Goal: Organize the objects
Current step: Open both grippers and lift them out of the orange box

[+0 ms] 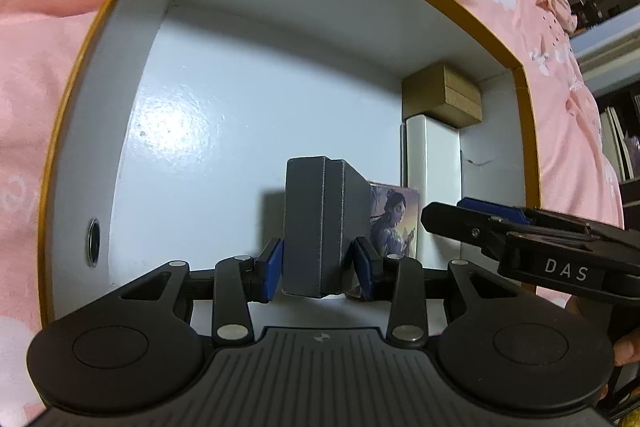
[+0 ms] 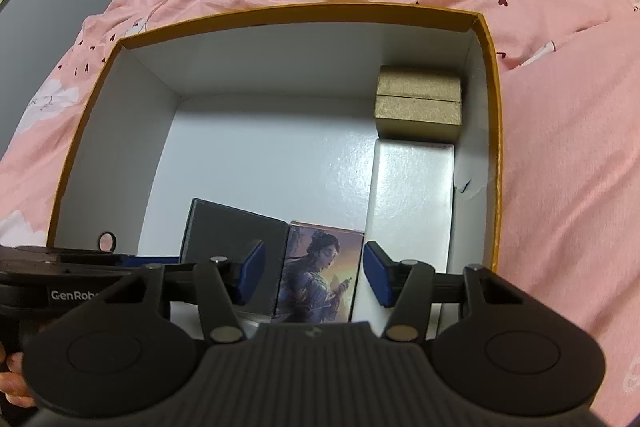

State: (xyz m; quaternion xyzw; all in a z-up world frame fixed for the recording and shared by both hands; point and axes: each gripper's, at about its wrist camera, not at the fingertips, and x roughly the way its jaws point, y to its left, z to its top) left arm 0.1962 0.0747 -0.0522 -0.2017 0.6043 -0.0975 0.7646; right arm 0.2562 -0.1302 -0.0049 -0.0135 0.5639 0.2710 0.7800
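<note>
While the left tool (image 1: 318, 263) clamps the upright gray box (image 1: 320, 223), the right tool (image 2: 314, 273) gapes.

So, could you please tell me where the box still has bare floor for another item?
Bare floor spans the left and far middle of the orange-rimmed box, between its left wall and the grey box. The right side is crowded: gold box, white box, picture box.

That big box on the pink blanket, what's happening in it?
A person is packing small boxes into the large orange-rimmed cardboard box. The left tool grips an upright dark grey box. The right tool hangs open around the illustrated card box. A tall white box and a gold box already stand by the right wall.
</note>
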